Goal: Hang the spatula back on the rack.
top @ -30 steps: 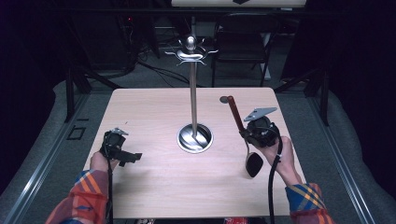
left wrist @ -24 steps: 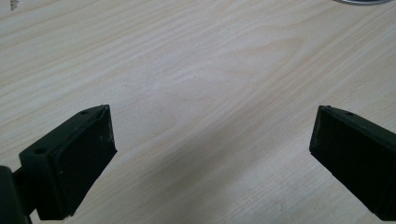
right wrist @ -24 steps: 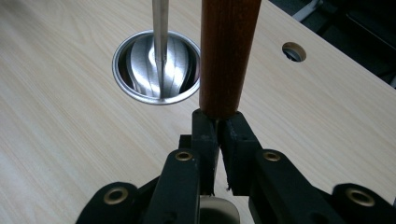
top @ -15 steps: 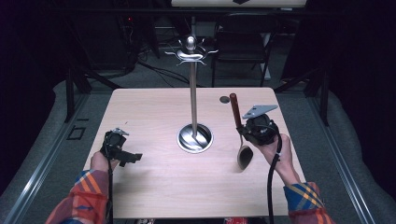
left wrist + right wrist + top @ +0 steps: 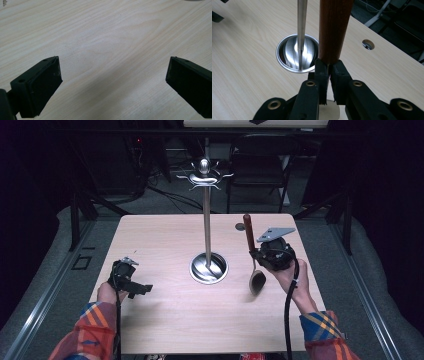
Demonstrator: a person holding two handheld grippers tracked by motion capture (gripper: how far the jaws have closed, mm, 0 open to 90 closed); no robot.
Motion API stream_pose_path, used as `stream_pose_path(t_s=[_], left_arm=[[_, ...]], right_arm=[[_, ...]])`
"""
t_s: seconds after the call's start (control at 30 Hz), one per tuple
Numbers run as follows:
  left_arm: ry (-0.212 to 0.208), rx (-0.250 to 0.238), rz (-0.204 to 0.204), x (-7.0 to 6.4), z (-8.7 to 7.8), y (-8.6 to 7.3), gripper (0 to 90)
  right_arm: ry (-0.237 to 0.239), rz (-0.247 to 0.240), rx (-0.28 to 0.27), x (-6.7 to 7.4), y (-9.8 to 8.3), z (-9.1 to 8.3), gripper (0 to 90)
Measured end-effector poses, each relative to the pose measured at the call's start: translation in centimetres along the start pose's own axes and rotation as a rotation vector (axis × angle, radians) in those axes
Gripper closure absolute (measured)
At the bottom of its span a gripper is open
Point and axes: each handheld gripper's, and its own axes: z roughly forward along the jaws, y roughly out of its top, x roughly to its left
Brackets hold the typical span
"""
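2 hand-held grippers are at work over a pale wood-grain bench point(image 5: 165, 315), one held at each side by a person in plaid sleeves.

At the left of the high view, the left hand-held gripper point(image 5: 141, 289) sits low near the bench's left edge, its jaws pointing toward the middle. In the left gripper view, the left hand-held gripper point(image 5: 113, 82) has its 2 black jaws spread wide apart, with bare wood between them and nothing gripped.

In the middle of the bench stands a tall polished metal stand with a round dished base point(image 5: 208, 268) and a thin upright rod, topped by a knob and curved hook arms.

Just to the right of that base, the right hand-held gripper point(image 5: 254, 254) holds a spoon with a dark reddish-brown wooden handle point(image 5: 248, 234), clear of the bench top. The handle rises upward and away, while the bowl hangs below the jaws, near the surface. In the right gripper view, the right hand-held gripper point(image 5: 328, 75) has its jaws clamped together on the spoon where the metal neck meets the handle point(image 5: 334, 30); the stand's base point(image 5: 284, 53) lies just beyond. A small round hole point(image 5: 240, 226) is cut in the bench's far right part.
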Motion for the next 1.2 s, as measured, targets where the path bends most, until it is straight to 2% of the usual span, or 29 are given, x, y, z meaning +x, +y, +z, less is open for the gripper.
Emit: stream_pose_path(t_s=[0.47, 0.77, 0.93, 1.1, 1.2], left_arm=[[0.001, 0.0, -0.001, 0.0, 0.0, 0.0, 0.0], [0.005, 0.004, -0.006, 0.1, 0.0, -0.1, 0.0], [0.007, 0.002, -0.007, 0.0, 0.0, -0.1, 0.0], [0.008, 0.003, -0.002, -0.2, 0.0, 0.0, 0.0], [0.008, 0.002, -0.001, -0.1, 0.0, -0.1, 0.0]], right_arm=[[0.016, -0.007, -0.037, -0.2, 1.3, 0.6, 84.6], [0.028, 0.004, -0.047, -0.5, 1.8, 0.9, 84.6], [0.031, -0.001, -0.062, -0.2, 2.2, 1.2, 84.7], [0.028, -0.018, -0.061, -0.3, 2.4, 0.9, 84.6], [0.024, -0.007, -0.068, -0.3, 2.5, 0.7, 84.6]])
